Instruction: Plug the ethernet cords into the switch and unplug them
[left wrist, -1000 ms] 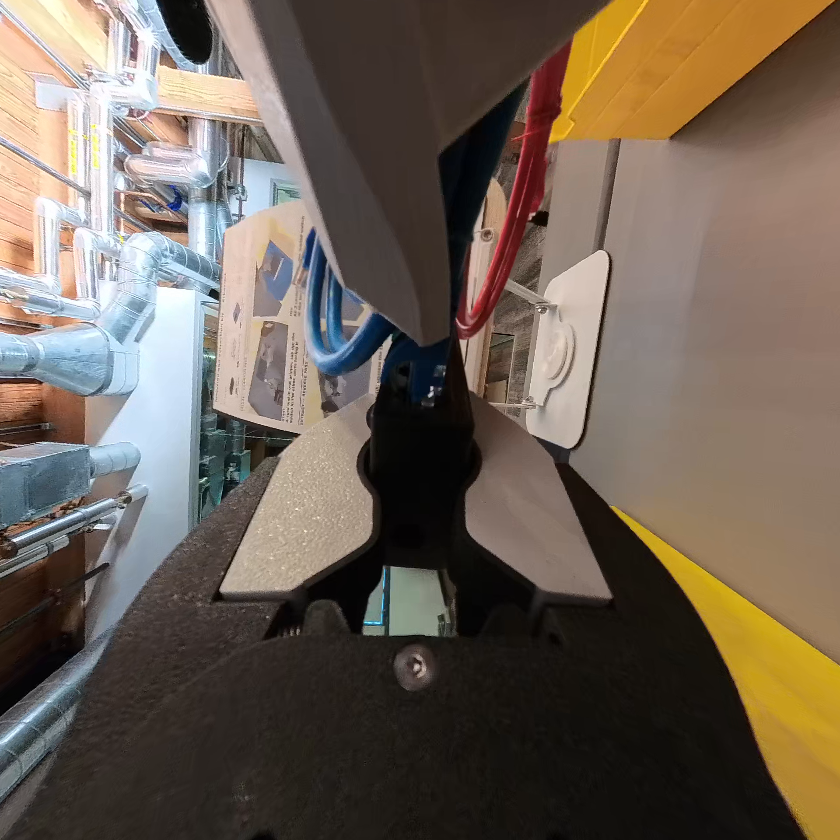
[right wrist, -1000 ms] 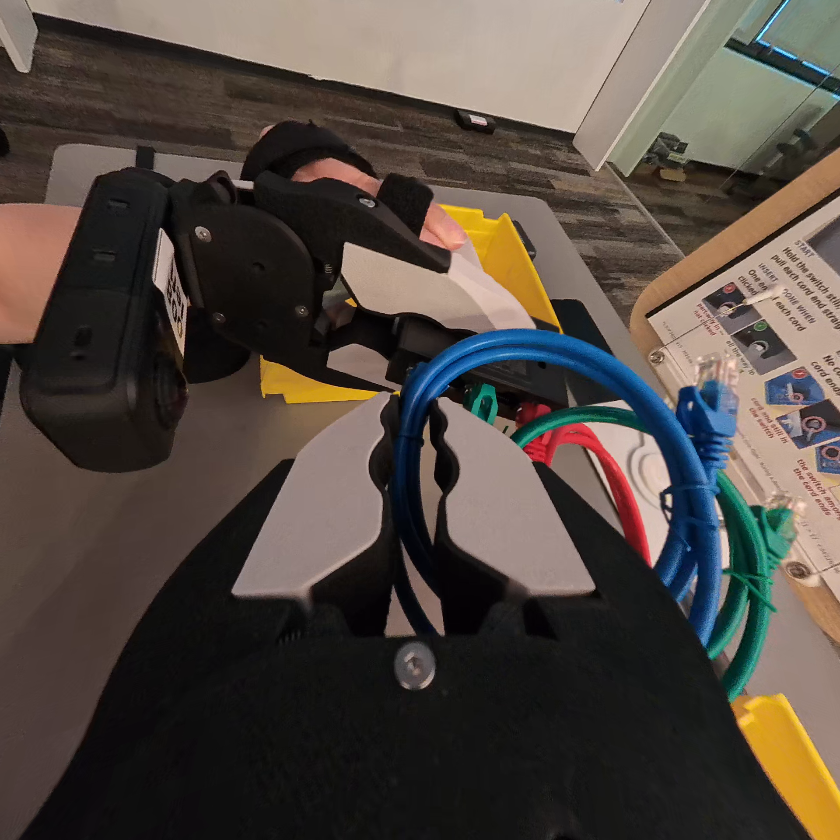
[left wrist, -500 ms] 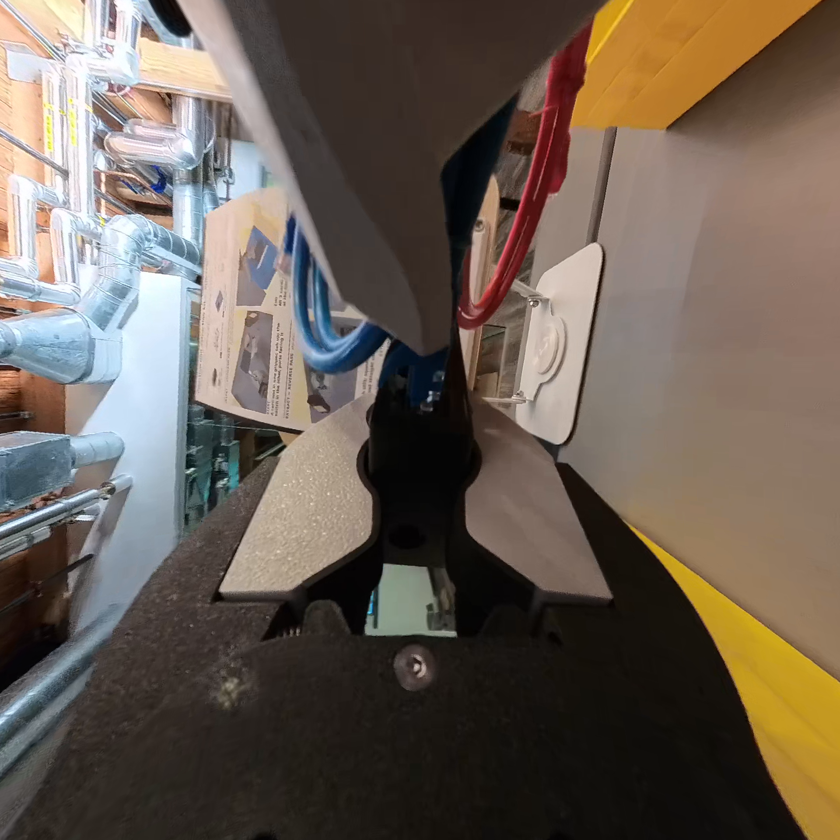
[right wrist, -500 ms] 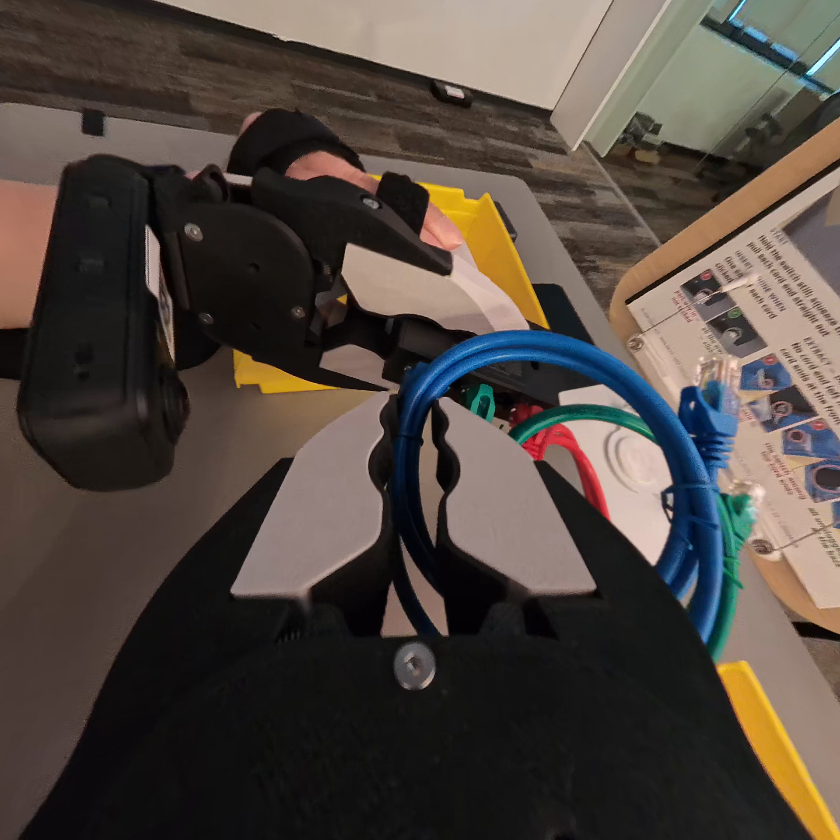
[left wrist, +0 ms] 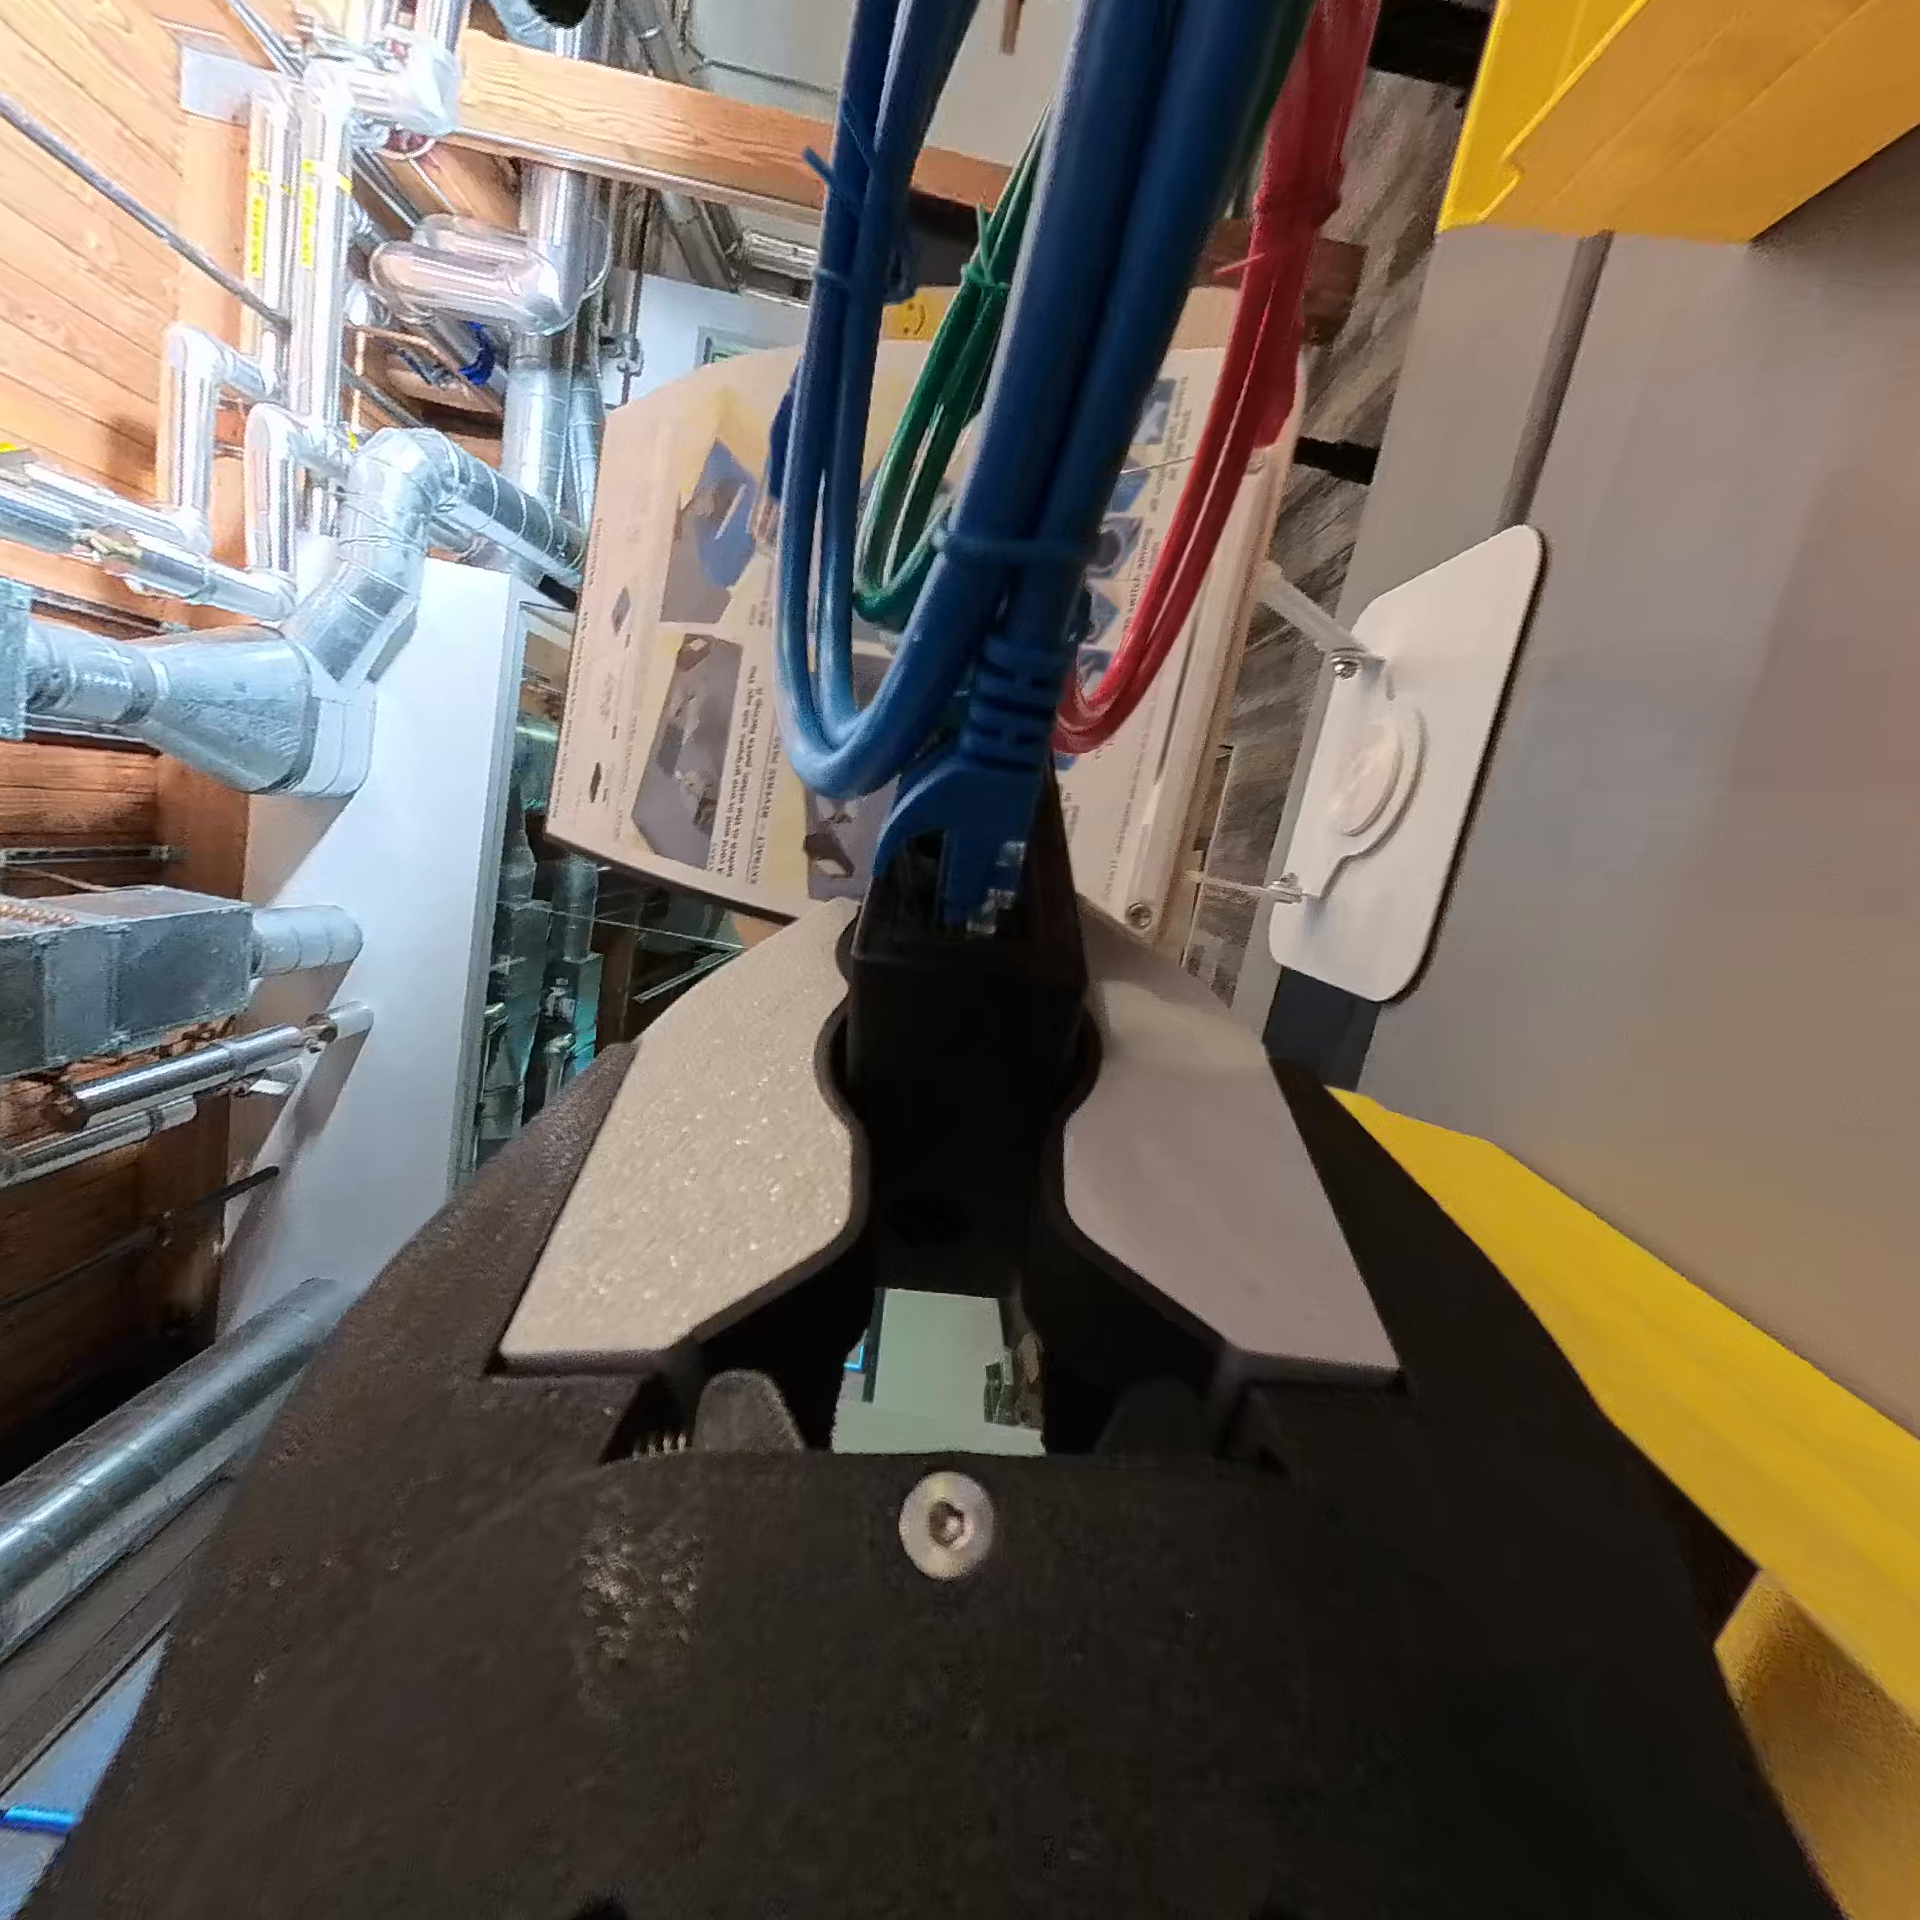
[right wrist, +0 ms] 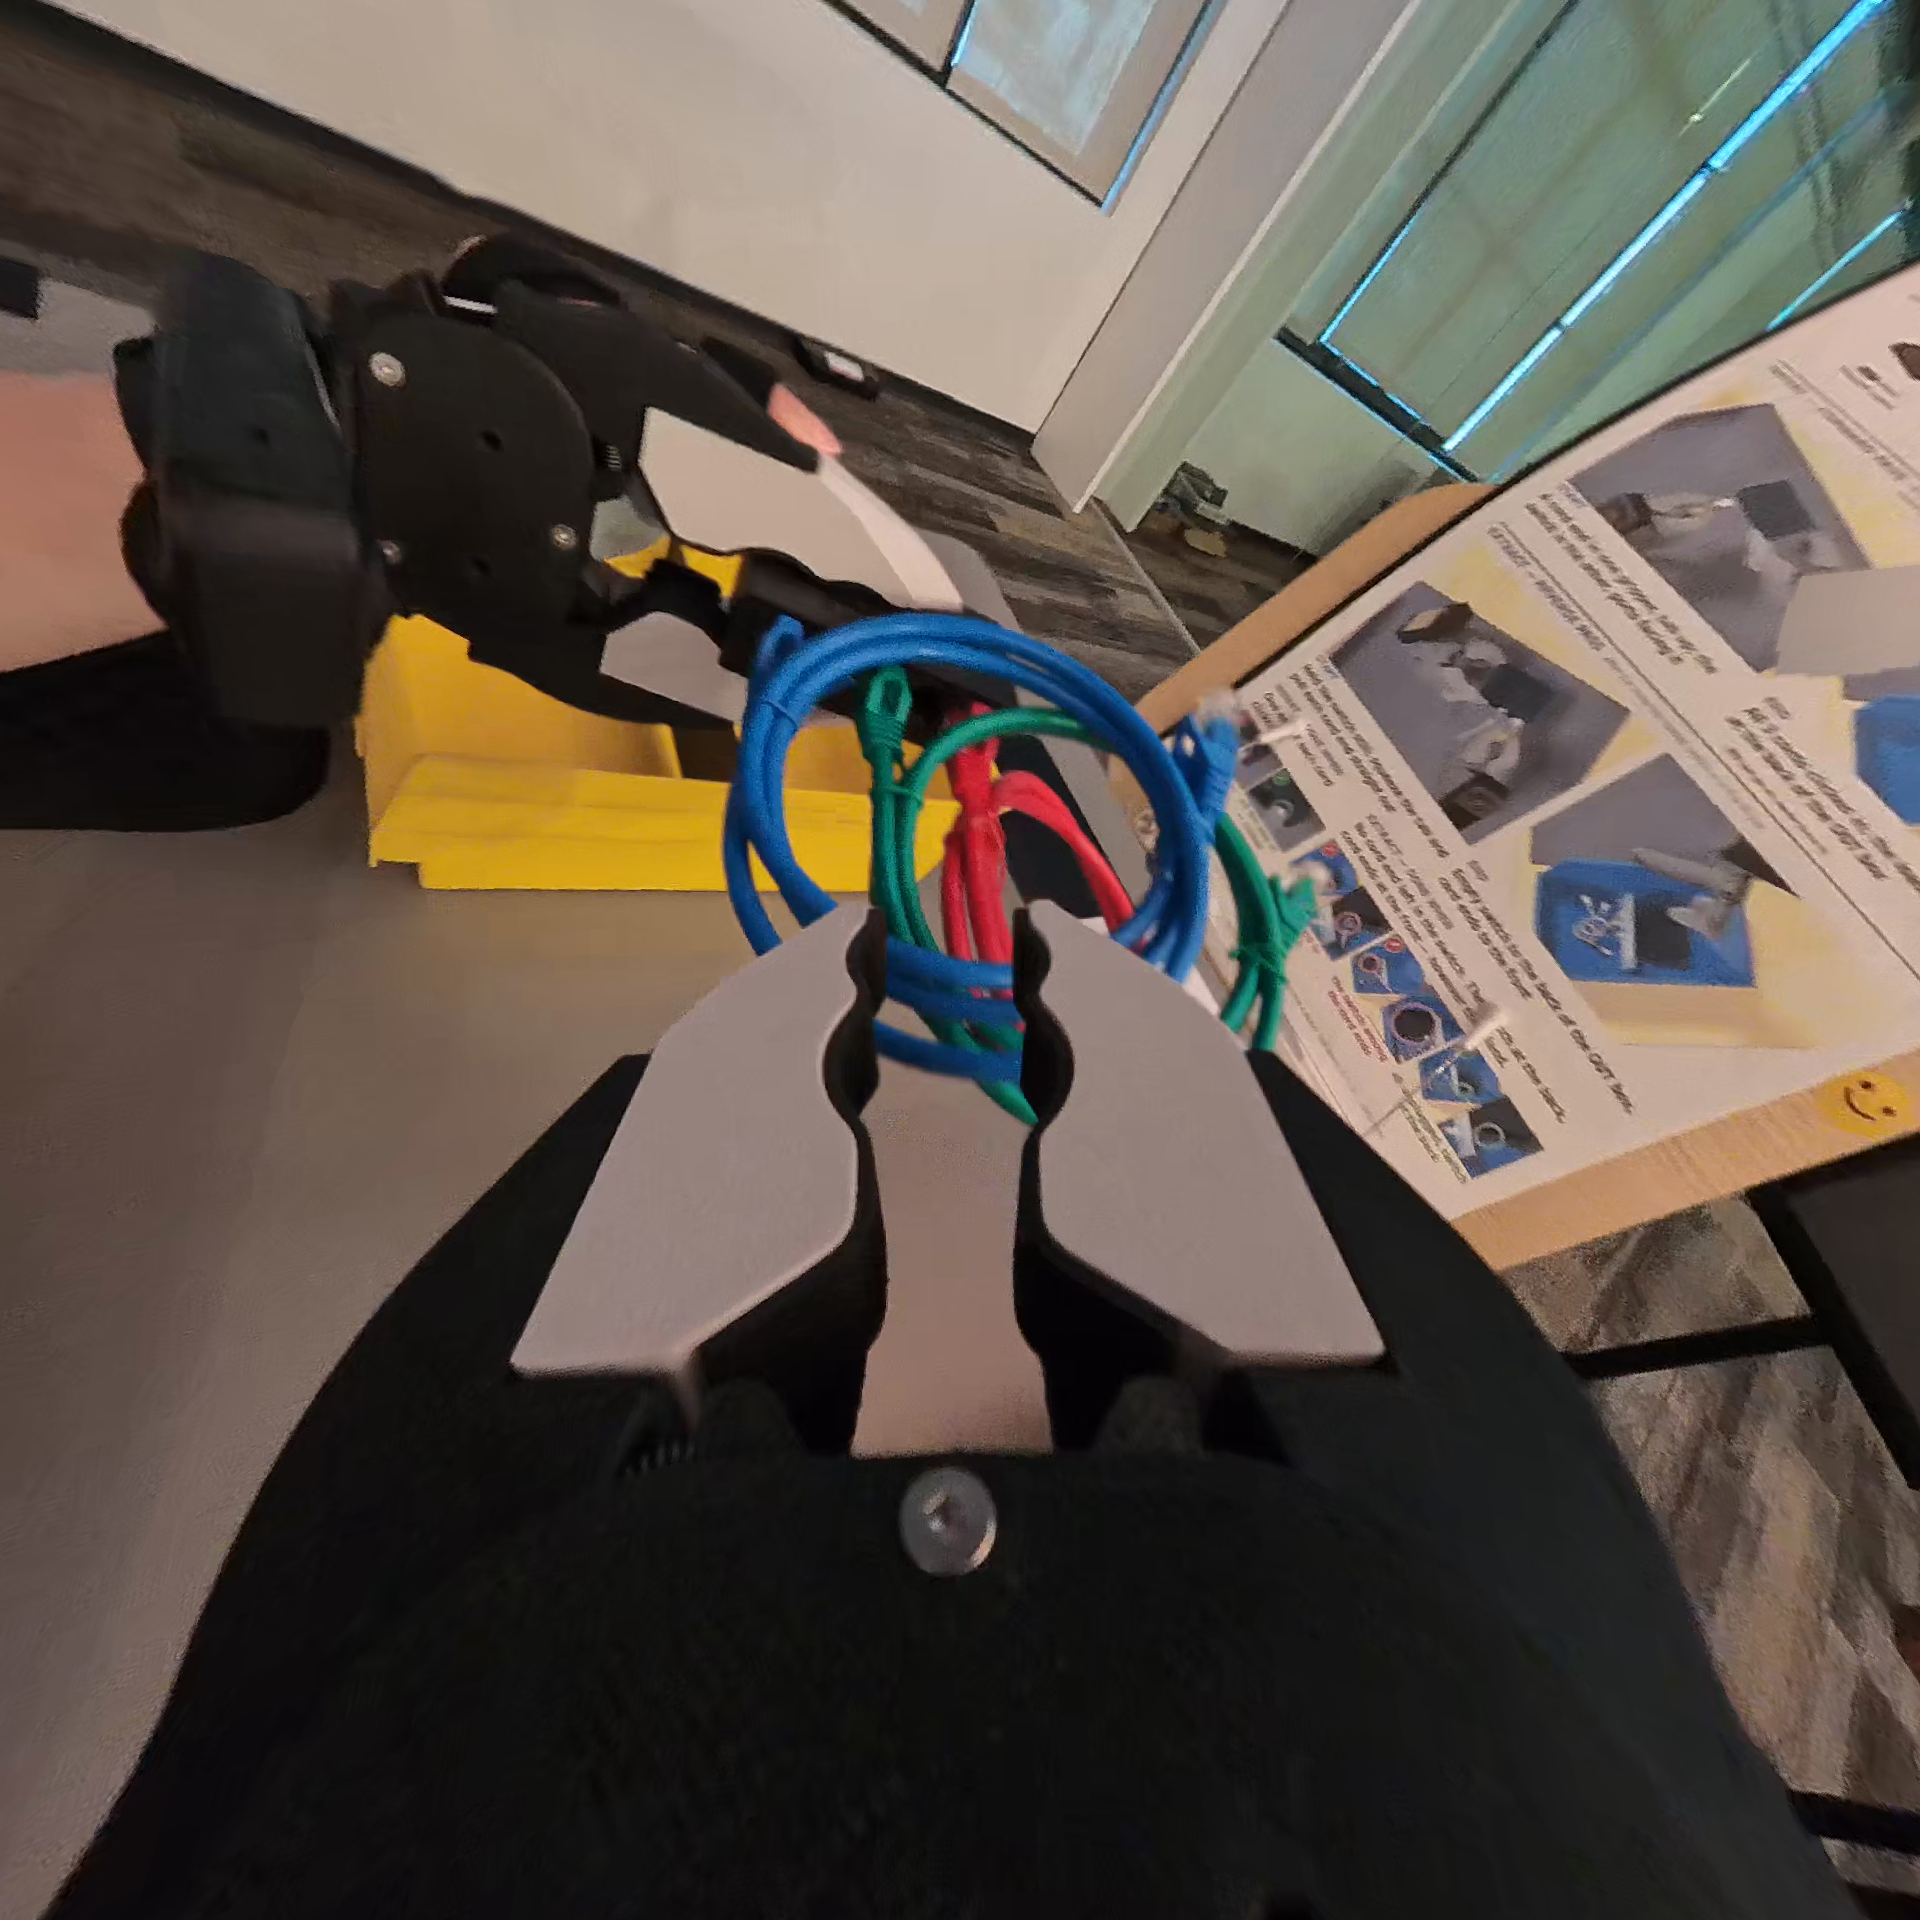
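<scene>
Switch (left wrist: 961,1060): black box, clamped between the closed fingers of the left gripper (left wrist: 961,977); port face turned away from that gripper, towards the cords.
Blue cord (right wrist: 935,665): coiled and tied; one plug (left wrist: 987,790) seated in the switch, the other end (right wrist: 1205,738) hanging free near the instruction board (right wrist: 1538,831).
Green cord (right wrist: 894,831): coiled; one plug at the switch, whether fully seated cannot be told.
Red cord (right wrist: 971,831): coiled; likewise runs to the switch, seating hidden.
Right gripper (right wrist: 945,987): fingers parted, gripping nothing; loops of the blue and green coils cross the gap between the tips, contact unclear.
Key relation: the plugs lie ahead of the right gripper and beyond the coils; their long axes run along the left gripper's fingers, out of the port face.
Nearer hand: the right gripper is the free one, so any pull falls to it, judged to go straight along the plug axis.
Surroundings: yellow bin (right wrist: 540,810) on the grey table (right wrist: 260,1039), behind the left gripper.
</scene>
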`<state>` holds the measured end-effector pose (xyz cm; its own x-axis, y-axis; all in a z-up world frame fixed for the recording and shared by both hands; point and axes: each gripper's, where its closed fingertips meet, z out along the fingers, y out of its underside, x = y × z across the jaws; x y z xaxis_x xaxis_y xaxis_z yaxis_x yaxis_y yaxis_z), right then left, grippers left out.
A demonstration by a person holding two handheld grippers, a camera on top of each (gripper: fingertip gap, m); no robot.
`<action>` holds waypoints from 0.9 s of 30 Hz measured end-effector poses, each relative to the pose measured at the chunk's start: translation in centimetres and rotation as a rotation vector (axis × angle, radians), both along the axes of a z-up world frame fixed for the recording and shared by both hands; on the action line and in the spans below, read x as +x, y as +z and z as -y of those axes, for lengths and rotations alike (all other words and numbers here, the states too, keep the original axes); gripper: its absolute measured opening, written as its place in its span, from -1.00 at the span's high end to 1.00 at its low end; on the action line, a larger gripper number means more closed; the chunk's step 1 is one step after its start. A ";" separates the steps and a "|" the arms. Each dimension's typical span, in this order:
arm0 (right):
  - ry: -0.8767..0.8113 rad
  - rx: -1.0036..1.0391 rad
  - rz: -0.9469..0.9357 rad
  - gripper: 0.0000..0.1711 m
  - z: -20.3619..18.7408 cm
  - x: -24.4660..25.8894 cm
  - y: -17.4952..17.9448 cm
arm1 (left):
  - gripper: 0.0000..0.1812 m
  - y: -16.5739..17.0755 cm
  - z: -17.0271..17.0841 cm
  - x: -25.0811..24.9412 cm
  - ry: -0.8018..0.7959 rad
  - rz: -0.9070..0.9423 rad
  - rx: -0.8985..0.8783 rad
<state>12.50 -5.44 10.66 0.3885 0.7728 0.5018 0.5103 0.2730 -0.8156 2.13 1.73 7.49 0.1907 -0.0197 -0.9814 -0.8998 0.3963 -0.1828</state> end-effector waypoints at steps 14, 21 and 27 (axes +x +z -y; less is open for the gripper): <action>0.004 -0.113 -0.253 0.74 -3.2 5.4 0.8 | 0.67 2.5 0.3 -2.2 -0.007 0.130 -0.006; 0.173 -0.137 -0.106 0.77 -1.5 2.4 -2.1 | 0.66 4.1 1.7 -1.7 -0.110 0.273 -0.073; 0.297 -0.072 0.054 0.77 0.2 -0.5 -4.7 | 0.67 5.4 4.2 -0.7 -0.280 0.374 -0.174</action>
<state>12.00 -5.59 5.96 0.1144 0.8830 0.4552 0.4598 0.3591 -0.8122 1.48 -2.47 12.92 0.4930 -0.2776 -0.8246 -0.6233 0.5486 -0.5573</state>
